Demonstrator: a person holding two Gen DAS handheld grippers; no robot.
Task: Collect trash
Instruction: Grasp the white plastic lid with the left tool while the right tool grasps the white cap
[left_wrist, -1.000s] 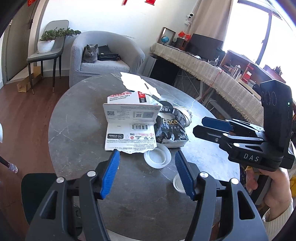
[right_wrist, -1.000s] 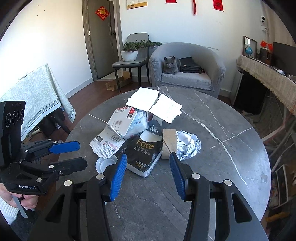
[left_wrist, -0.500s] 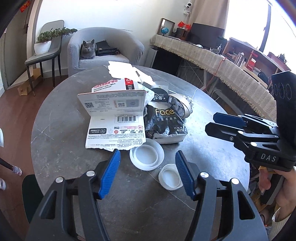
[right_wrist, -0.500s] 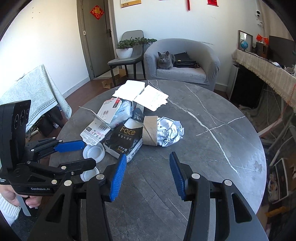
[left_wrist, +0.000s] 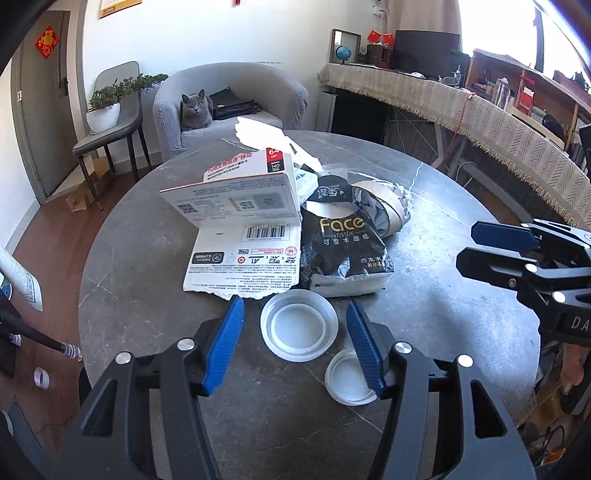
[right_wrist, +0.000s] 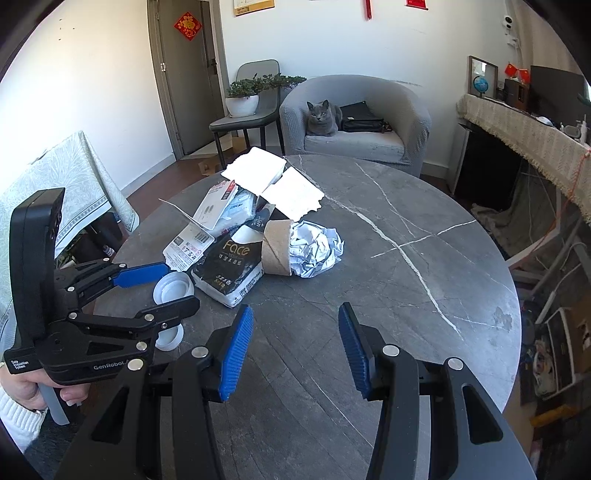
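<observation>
Since a second ago the left gripper (left_wrist: 293, 343) has closed in on the larger lid (left_wrist: 299, 325), which lies on the bench (left_wrist: 436, 295) between its spread jaws. The right gripper (right_wrist: 295, 345), also spread, holds nothing and is farther away.

The left gripper (left_wrist: 293, 347) occupies the lower centre of the frame, jaws spread wide around a large white lid (left_wrist: 299, 329) on the grey table (left_wrist: 133, 258). A smaller white lid (left_wrist: 349, 382) lies just beside its right finger. The right gripper (left_wrist: 480, 247) enters at right, jaws apart.
</observation>
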